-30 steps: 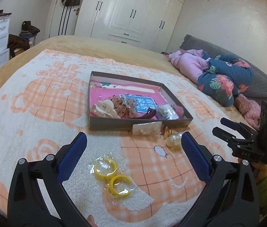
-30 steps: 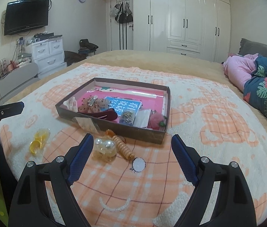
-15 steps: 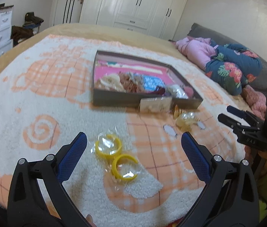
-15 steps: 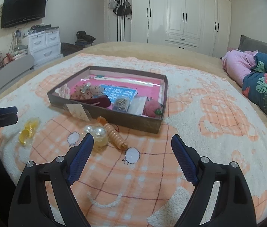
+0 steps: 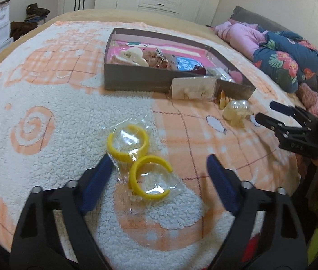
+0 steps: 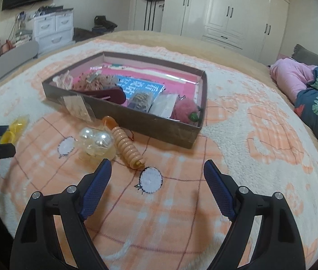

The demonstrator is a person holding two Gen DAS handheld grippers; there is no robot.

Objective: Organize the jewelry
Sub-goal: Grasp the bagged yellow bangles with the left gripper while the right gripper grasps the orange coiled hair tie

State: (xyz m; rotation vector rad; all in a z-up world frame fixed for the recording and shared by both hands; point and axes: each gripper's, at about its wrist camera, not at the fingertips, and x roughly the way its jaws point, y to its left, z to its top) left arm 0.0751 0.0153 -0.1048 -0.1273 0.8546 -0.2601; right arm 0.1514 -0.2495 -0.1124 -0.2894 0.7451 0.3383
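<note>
Lettering "OAS" on right gripper [image 5: 294,123]

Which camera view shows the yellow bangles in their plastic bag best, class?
The left wrist view: the yellow bangles lie large and whole just ahead of the left gripper. The right wrist view shows them only small, at its left edge, partly hidden.

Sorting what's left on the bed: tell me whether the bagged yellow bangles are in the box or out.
Out. The bagged yellow bangles lie on the blanket, well short of the brown box, between the left tool's closing, not yet touching jaws.
</note>
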